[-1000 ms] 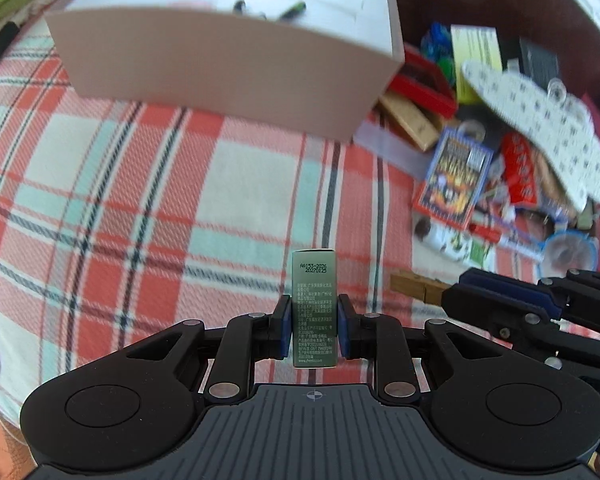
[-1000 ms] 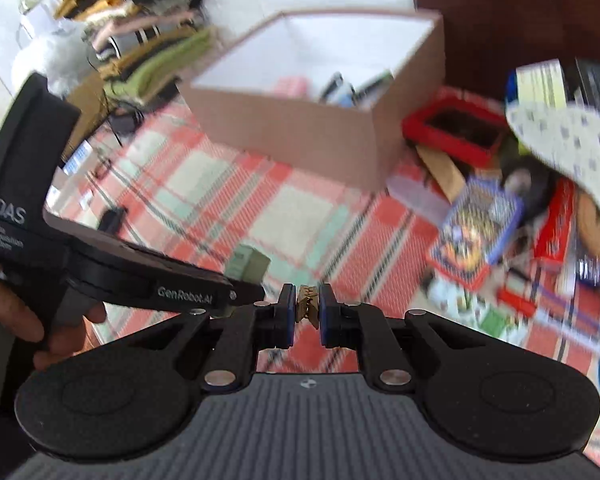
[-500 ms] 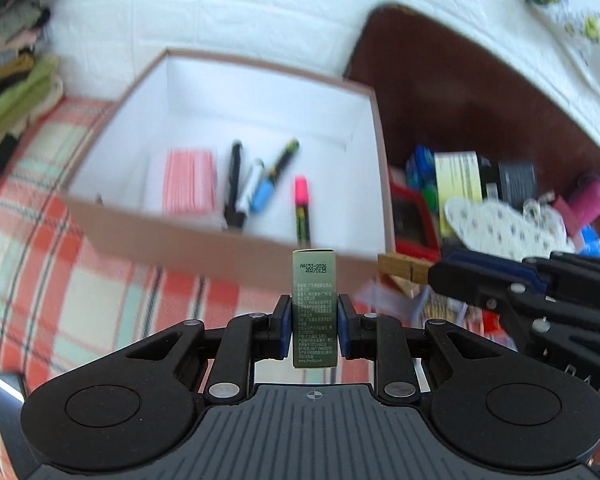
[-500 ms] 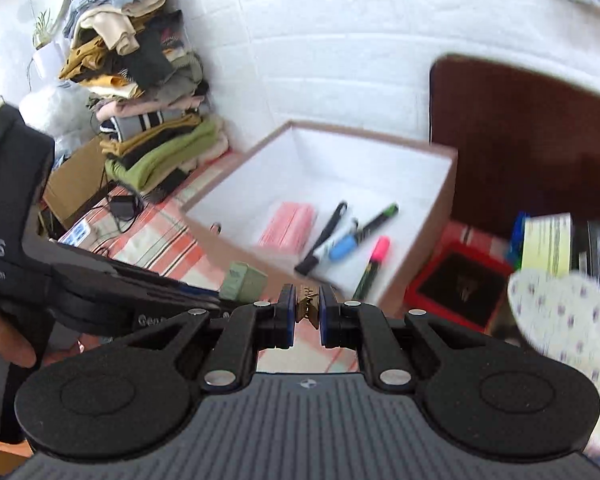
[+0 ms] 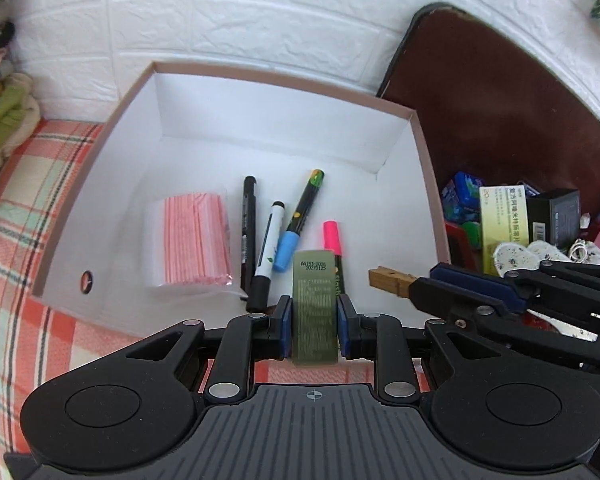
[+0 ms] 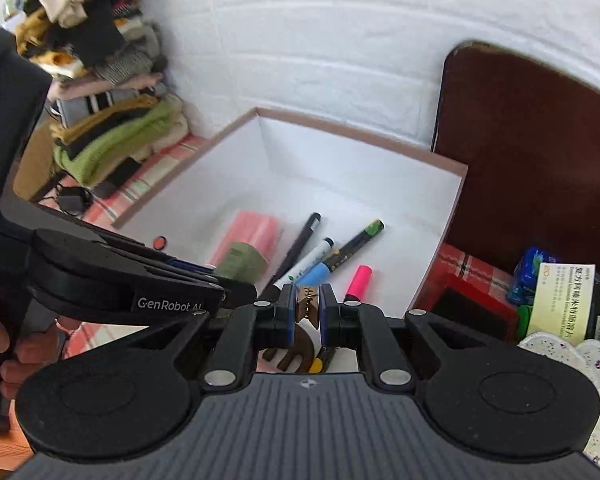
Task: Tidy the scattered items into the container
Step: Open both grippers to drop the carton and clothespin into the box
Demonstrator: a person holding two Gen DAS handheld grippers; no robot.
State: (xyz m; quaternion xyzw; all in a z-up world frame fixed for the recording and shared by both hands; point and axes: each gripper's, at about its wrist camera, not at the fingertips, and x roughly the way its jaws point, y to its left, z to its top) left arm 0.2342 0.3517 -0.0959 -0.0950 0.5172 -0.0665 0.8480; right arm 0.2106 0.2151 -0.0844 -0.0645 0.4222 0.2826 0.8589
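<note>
My left gripper [image 5: 314,326] is shut on a small olive-green box [image 5: 314,304] and holds it above the near rim of the open cardboard box [image 5: 236,80]. My right gripper [image 6: 307,312] is shut on a wooden clothespin [image 6: 307,306], also over the box's near edge; it shows in the left wrist view [image 5: 390,280]. The green box shows in the right wrist view [image 6: 242,260]. Inside the cardboard box [image 6: 360,136] lie a pink packet [image 5: 196,246], a black pen [image 5: 249,224], a white marker [image 5: 269,252], a blue-capped marker [image 5: 300,220] and a pink highlighter [image 5: 332,240].
The box stands on a red plaid cloth [image 5: 16,216] against a white brick wall. To the right lies a clutter pile: a yellow-green medicine box [image 5: 502,220], a black box [image 5: 554,216], blue packets [image 5: 462,200], a red tray [image 6: 472,308]. Folded clothes [image 6: 100,92] are stacked at left.
Both grippers have risen from the cloth and moved forward over the cardboard box, each still holding its item. The box's inside has come into full view.
</note>
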